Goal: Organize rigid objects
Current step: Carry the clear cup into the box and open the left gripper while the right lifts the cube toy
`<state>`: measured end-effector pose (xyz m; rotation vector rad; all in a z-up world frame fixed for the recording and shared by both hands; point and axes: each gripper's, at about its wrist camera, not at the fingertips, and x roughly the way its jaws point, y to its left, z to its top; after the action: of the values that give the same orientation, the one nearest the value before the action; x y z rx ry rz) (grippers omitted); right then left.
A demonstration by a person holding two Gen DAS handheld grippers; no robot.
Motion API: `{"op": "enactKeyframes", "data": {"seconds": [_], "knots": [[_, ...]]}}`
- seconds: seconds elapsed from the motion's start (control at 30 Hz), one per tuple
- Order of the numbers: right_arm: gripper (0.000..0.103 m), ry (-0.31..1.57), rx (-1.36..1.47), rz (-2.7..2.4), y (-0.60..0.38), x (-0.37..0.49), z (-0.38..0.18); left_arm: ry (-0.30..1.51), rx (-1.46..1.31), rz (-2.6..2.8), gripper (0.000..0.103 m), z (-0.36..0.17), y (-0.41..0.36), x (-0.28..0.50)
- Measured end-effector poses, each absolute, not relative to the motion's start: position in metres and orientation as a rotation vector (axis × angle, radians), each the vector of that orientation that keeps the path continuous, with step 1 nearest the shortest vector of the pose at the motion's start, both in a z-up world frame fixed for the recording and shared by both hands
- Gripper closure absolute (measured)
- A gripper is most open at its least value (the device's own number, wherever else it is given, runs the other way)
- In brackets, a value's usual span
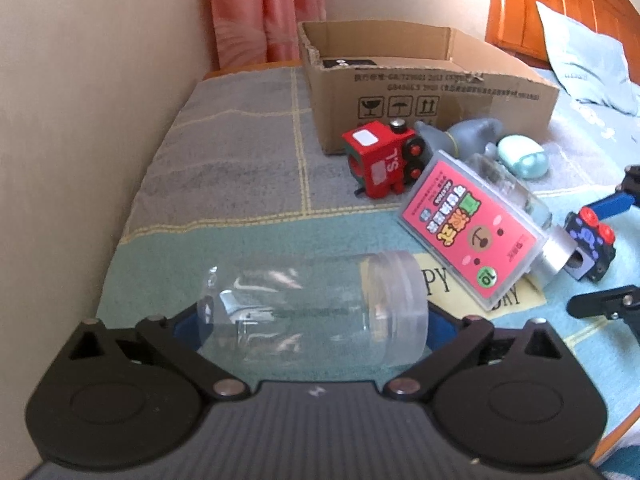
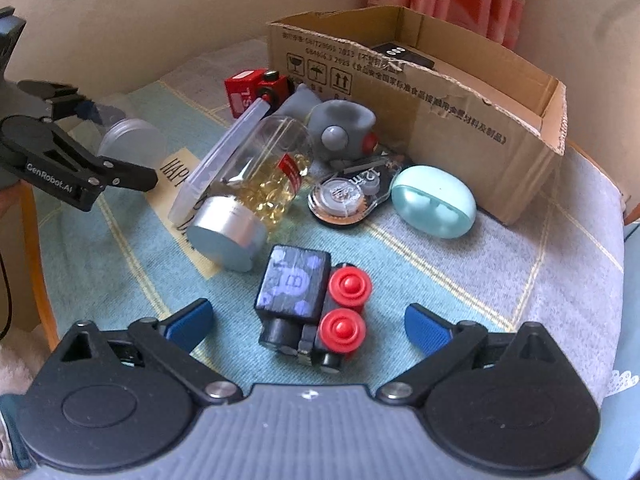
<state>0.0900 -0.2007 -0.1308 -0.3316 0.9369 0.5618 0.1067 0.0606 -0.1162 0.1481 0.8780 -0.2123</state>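
Open brown cardboard box (image 2: 452, 108) sits toward the far edge of the bed (image 2: 500, 264) with its checked grey-and-teal cover, the toys clustered just before it. Left hand-held gripper (image 1: 312, 320) spread wide, clear plastic jar (image 1: 316, 312) lying on its side between the fingers, contact unclear. Right hand-held gripper (image 2: 310, 326) wide too, straddling a black toy block with red wheels (image 2: 312, 306), pads apart from it.

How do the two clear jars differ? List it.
The empty jar holds nothing visible; the capsule jar is partly filled with yellow capsules.
The empty jar has a translucent plastic cap; the capsule jar has a silver metal cap.
The empty jar lies between the open fingers of the left tool, apart from the pile; the capsule jar lies in the pile with a flat plastic case leaning on it.
Both lie on their sides.
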Motion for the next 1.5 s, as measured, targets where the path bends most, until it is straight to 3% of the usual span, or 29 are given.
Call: {"op": "enactKeyframes", "data": {"seconds": [0.17,0.47,0.83,1.13,1.5], "knots": [[0.022,0.918,-0.346,0.569,-0.198,0.090,-0.125,0.887,0.140,-0.225,0.004,-0.115,0.062,0.108],[0.045,0.905,-0.310,0.527,-0.202,0.088,-0.122,0.893,0.131,-0.234,0.013,-0.113,0.062,0.111],[0.048,0.905,-0.295,0.508,-0.208,0.089,-0.114,0.893,0.153,-0.260,0.013,-0.099,0.060,0.111],[0.048,0.885,-0.294,0.510,-0.217,0.091,-0.096,0.831,0.138,-0.328,0.013,-0.051,0.050,0.119],[0.048,0.775,-0.224,0.493,-0.229,0.130,-0.037,0.693,0.143,-0.411,0.013,0.014,-0.004,0.201]]}}
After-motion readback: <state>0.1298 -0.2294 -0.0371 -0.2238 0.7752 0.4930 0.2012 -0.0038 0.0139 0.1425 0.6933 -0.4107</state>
